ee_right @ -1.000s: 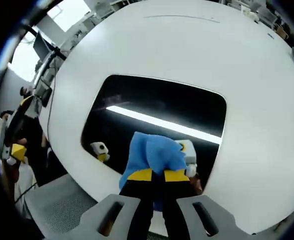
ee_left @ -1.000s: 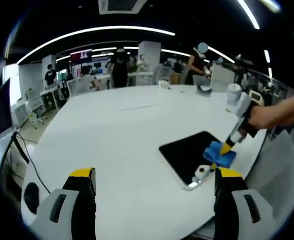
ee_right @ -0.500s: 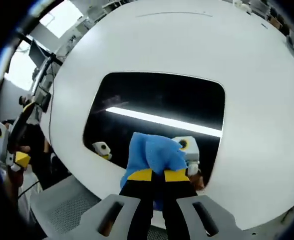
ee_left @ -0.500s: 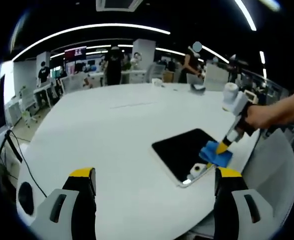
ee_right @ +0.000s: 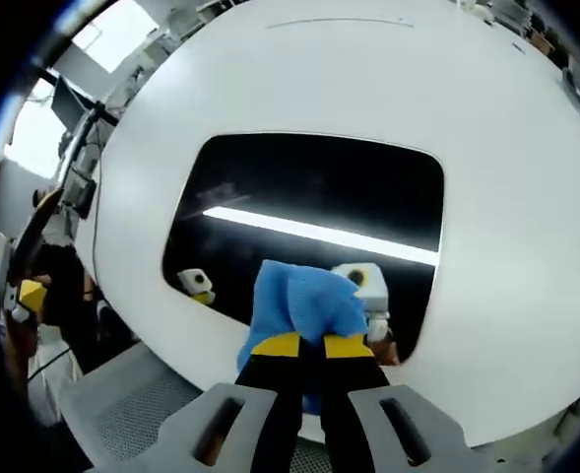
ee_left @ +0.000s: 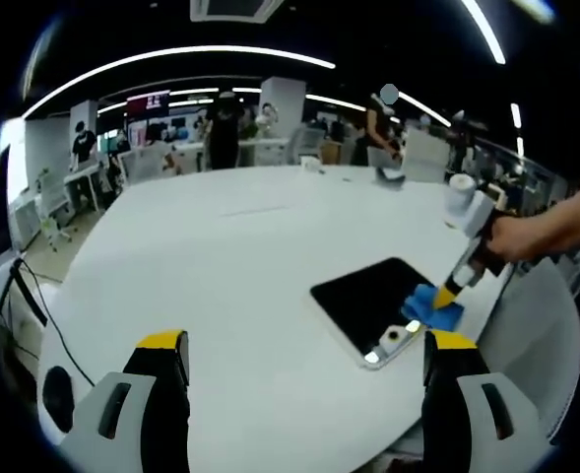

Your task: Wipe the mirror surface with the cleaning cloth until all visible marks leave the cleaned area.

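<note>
A dark rectangular mirror lies flat near the edge of a round white table; it reflects a ceiling light strip. My right gripper is shut on a blue cleaning cloth, pressed on the mirror's near edge. In the left gripper view the mirror lies at the right, with the cloth on its right corner under the right gripper, held by a hand. My left gripper is open above the table's near side, with nothing between its fingers.
The table's far side carries small objects. People and desks stand in the office behind. A cable hangs off the table's left edge. A grey chair seat lies below the table's rim.
The left view has shifted slightly, so the mirror sits a little more to the right. The right gripper and cloth stay at about the same place on the mirror's near edge.
</note>
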`<state>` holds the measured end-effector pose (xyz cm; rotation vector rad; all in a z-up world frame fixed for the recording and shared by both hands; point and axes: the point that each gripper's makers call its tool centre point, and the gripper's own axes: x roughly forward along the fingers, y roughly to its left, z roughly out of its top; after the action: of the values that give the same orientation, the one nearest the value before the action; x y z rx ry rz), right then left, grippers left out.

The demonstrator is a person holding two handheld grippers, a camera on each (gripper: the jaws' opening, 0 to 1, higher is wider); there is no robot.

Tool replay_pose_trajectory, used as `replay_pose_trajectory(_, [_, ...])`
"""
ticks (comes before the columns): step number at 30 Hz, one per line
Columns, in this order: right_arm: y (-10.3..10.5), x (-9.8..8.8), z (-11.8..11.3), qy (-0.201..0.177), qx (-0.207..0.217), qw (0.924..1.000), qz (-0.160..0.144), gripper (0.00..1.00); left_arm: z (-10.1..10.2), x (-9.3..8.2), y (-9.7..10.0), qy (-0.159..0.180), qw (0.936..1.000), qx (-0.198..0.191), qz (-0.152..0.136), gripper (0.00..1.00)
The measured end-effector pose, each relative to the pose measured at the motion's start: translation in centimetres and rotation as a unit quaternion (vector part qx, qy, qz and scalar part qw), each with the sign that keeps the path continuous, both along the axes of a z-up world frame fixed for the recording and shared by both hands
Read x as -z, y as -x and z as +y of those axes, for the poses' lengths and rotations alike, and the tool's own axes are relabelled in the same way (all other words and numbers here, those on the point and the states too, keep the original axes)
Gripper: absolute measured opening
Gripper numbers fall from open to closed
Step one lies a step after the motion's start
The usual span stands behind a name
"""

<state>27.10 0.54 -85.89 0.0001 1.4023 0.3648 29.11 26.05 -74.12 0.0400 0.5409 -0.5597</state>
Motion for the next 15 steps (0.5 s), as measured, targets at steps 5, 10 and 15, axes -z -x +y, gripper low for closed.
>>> replay_pose_trajectory(5, [0.6, -0.1, 0.1, -0.003, -0.003, 1.0000, -0.003, 0.00, 0.2, 0.2, -0.4, -0.002, 1.0000, 0.005, -0.005, 1.00])
replay_pose_trajectory(10, [0.9, -0.1, 0.1, -0.001, -0.006, 1.0000, -0.001, 0.00, 0.6, 0.1, -0.3, 0.005, 1.0000, -0.008, -0.004, 1.00])
replay_pose_trajectory(15, [1.5, -0.1, 0.1, 0.000, -0.010, 0.9999, -0.004, 0.00, 0.7, 0.5, 0.4, 0.001, 1.0000, -0.006, -0.001, 1.00])
